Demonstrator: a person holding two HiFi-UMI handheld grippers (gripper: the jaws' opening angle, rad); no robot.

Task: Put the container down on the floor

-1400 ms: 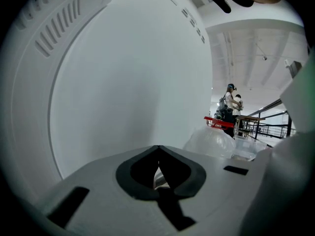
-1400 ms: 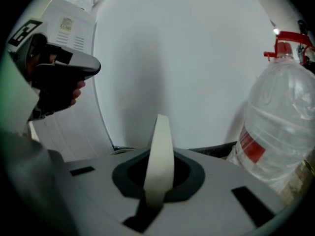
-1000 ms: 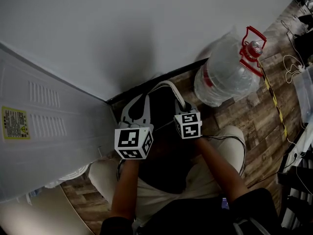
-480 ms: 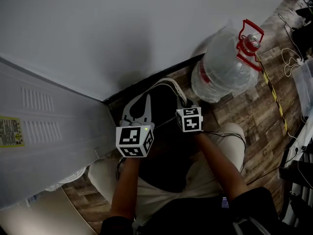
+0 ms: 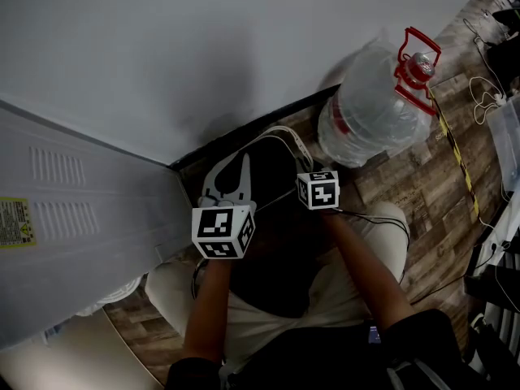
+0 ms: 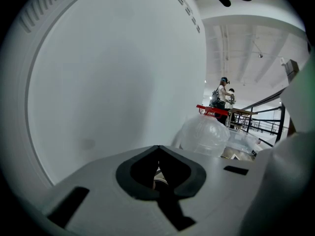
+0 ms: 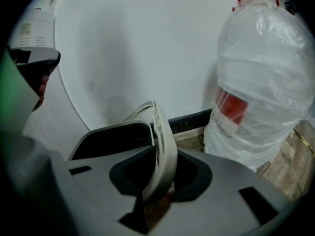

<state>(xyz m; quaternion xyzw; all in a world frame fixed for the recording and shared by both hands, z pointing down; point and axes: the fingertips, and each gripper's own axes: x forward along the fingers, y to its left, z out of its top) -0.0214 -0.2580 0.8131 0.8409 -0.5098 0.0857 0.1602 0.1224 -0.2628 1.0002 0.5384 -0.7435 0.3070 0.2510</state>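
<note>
Container handle (image 7: 160, 127) stands between jaws of right tool (image 7: 160, 156), just opening

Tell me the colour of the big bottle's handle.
Red; the bottle handle shows best in the head view.

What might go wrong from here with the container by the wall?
The right gripper has just been opening its jaws, with the container's pale handle between them; pulling away crooked could snag the handle and tip the container. The wrapped water jug stands close beside it, so a wide swing might bump it.
</note>
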